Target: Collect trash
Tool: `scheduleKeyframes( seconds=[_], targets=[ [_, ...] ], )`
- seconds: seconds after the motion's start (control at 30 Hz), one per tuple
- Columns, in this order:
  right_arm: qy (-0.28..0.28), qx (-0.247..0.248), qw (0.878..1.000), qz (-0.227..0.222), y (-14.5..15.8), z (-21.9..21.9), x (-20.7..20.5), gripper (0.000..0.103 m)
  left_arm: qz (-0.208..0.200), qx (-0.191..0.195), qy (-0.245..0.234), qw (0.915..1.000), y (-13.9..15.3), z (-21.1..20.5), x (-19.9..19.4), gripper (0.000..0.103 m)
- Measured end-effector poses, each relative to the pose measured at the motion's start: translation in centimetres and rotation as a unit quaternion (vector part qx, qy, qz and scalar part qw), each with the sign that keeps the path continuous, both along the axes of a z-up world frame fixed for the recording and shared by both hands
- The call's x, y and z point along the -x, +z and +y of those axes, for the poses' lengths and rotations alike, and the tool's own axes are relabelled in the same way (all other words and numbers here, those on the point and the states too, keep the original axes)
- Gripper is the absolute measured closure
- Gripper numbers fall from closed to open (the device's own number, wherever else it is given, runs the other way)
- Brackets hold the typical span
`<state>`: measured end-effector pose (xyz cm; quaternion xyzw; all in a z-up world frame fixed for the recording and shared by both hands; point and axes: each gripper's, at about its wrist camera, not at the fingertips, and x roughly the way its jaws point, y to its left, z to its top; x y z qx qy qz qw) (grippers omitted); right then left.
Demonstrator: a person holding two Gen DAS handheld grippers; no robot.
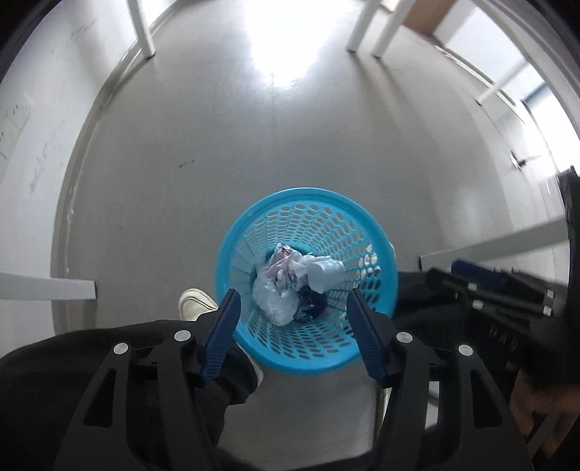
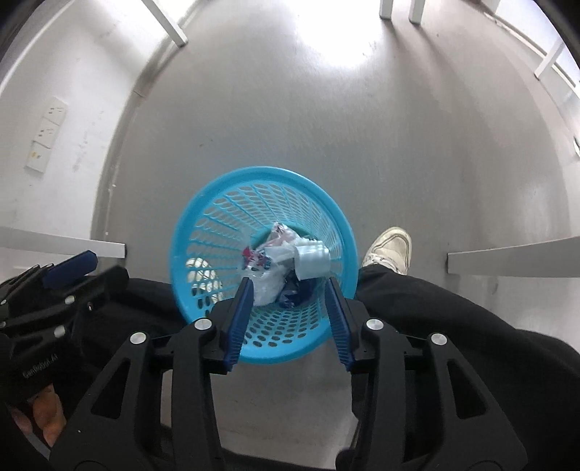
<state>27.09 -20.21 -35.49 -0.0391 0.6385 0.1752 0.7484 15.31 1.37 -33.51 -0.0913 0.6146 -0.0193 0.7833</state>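
Observation:
A light blue mesh basket stands on the grey floor, seen from almost straight above in both wrist views. At its bottom lies trash: crumpled clear plastic, a white cup, a printed wrapper and a dark blue scrap. My left gripper hangs above the basket's near side, open, nothing between its blue pads. My right gripper is also above it, open and empty. Each gripper shows at the edge of the other's view: the right gripper and the left gripper.
The person's black trouser legs and white shoes flank the basket. White table legs stand farther off, and white bars reach in from both sides. Wall sockets sit on the left wall.

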Motion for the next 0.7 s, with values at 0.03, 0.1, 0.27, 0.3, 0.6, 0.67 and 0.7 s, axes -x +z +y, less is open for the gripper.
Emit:
scheduleKeyframes(
  seconds=[0.03, 0.1, 0.27, 0.3, 0.6, 0.67, 0.7],
  targets=[
    [0.003, 0.004, 1.0, -0.006, 0.7, -0.2, 0.4, 0.059, -0.006, 0.0, -0.005, 1.0, 0.5, 0.0, 0.6, 0.041],
    [0.01, 0.002, 1.0, -0.024, 2.2, -0.5, 1.3, 0.056, -0.017, 0.001, -0.017, 0.9997, 1.4, -0.4, 1.3, 0.04],
    [0.032, -0.012, 0.998, -0.05, 5.1, -1.4, 3.8, 0.043, -0.042, 0.006, -0.038, 0.9984, 3.6, -1.1, 3.5, 0.035],
    [0.036, -0.011, 0.998, -0.057, 5.7, -1.5, 4.2, 0.041, -0.042, 0.011, -0.039, 0.9983, 3.8, -1.0, 3.8, 0.035],
    [0.04, -0.023, 0.995, -0.09, 9.1, -3.4, 7.5, 0.027, -0.072, 0.041, -0.042, 0.9957, 7.6, -1.3, 7.1, 0.024],
    [0.043, -0.023, 0.994, -0.094, 9.3, -3.5, 8.0, 0.027, -0.079, 0.042, -0.039, 0.9952, 8.1, -1.3, 7.9, 0.023],
    [0.045, -0.024, 0.994, -0.097, 9.5, -3.6, 8.3, 0.026, -0.083, 0.043, -0.037, 0.9949, 8.5, -1.1, 8.3, 0.022]
  ],
)
